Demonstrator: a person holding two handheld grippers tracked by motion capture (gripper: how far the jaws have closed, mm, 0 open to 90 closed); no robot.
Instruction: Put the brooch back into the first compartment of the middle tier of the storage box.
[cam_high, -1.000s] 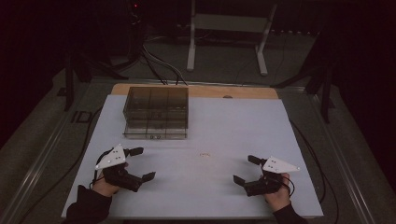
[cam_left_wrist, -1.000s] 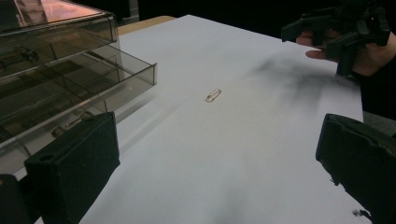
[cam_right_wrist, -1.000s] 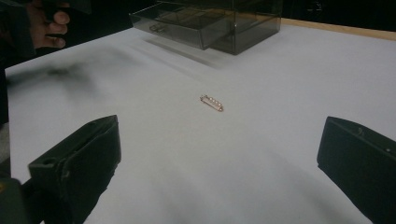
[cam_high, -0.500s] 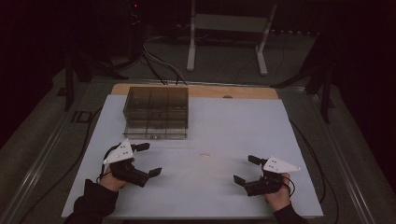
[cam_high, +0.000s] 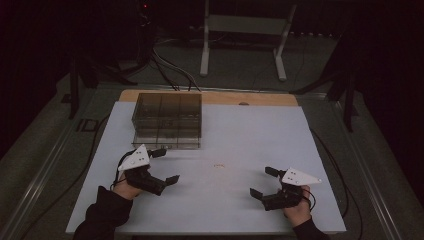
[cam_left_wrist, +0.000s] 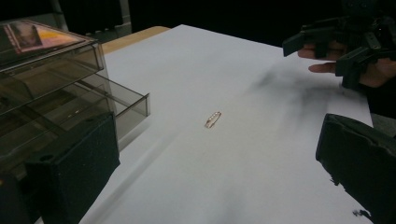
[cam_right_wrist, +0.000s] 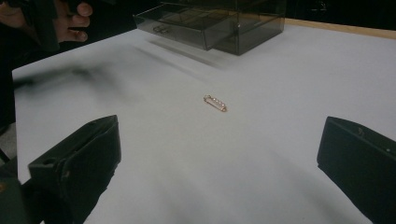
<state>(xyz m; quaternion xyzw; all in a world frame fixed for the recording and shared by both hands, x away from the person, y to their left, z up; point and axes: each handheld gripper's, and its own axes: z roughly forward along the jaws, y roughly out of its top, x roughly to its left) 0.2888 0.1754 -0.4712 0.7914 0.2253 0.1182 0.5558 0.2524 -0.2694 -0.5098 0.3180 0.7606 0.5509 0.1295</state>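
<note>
We're looking at a white table (cam_high: 250, 130) with a smoked, see-through drawer box (cam_high: 167, 120) standing at its far left. In the left gripper view the lowest drawer (cam_left_wrist: 126, 105) is sticking out of the box, pulled part way open; in the right gripper view the same drawer (cam_right_wrist: 187, 28) is showing a small handle on its front.

A small gold-coloured clasp (cam_high: 218, 166), set with a row of pale stones, is lying flat on the bare table surface, roughly midway between the two grippers and touching neither. We're seeing it ahead of the left jaws (cam_left_wrist: 213, 119) and ahead of the right jaws (cam_right_wrist: 215, 102), well apart from the drawer box.

We're holding the left gripper (cam_high: 165, 167) just in front of the box's near edge, jaws spread wide and gripping nothing. One jaw is sitting close to the box front; we can't tell whether it's touching.

We're holding the right gripper (cam_high: 264, 182) near the table's near right side, jaws also spread wide and empty. Its grey three-cornered plate (cam_high: 300, 176) is pointing to the right.

Both hands are wrapped around the gripper bodies, dark sleeves coming in from the bottom edge. Cables (cam_high: 172, 70) are trailing on the floor beyond the table, near a white stand (cam_high: 245, 30).
</note>
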